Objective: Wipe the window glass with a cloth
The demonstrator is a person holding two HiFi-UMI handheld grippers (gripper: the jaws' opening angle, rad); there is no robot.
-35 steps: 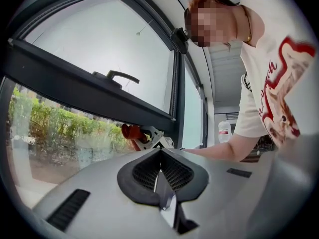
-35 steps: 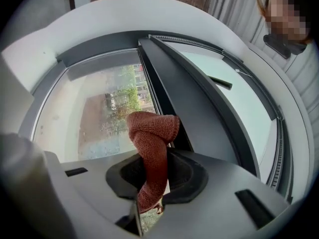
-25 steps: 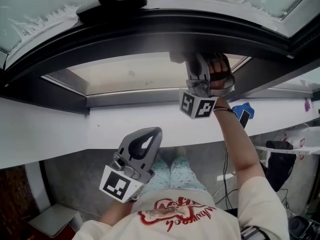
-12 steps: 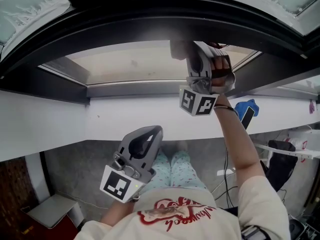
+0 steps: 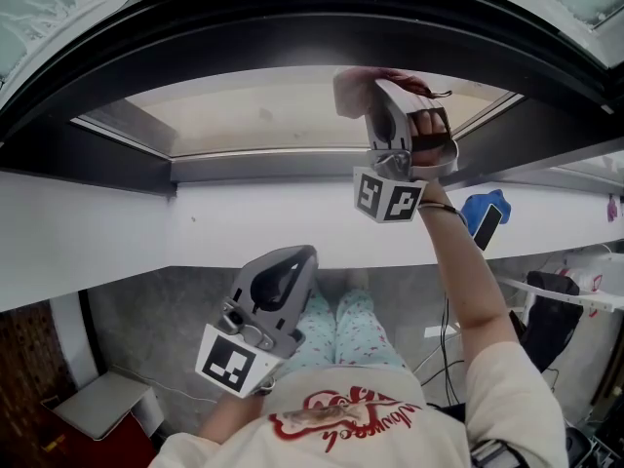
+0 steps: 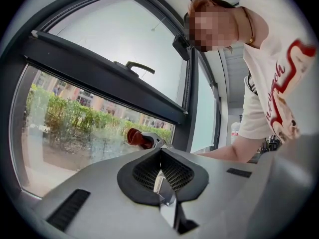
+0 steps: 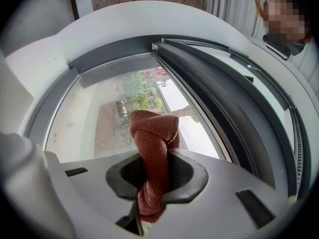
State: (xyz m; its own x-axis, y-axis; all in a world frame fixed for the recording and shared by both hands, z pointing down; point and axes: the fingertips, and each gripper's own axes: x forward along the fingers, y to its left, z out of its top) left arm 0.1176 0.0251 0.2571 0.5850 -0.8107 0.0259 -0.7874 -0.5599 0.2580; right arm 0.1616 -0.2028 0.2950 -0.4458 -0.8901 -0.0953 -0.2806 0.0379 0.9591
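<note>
My right gripper (image 5: pixel 374 94) is raised to the lower window pane (image 5: pixel 244 115) and shut on a reddish-brown cloth (image 5: pixel 349 84). In the right gripper view the cloth (image 7: pixel 152 143) stands bunched out of the jaws, right at the glass (image 7: pixel 89 118). My left gripper (image 5: pixel 295 259) hangs lower, in front of the person's body below the sill, shut with nothing in it. In the left gripper view the pads (image 6: pixel 172 172) meet, and beyond them show the cloth (image 6: pixel 135 137) and the glass (image 6: pixel 75 128).
A thick dark frame bar (image 5: pixel 292 27) runs above the pane, with a window handle (image 6: pixel 133 65) on it. A white sill (image 5: pixel 195 227) lies below. A blue object (image 5: pixel 485 213) sits at the sill's right, a drying rack (image 5: pixel 570 298) beyond it.
The right gripper and the cloth have moved slightly up the pane, and the cloth now shows more against the glass. The left gripper has stayed where it was.
</note>
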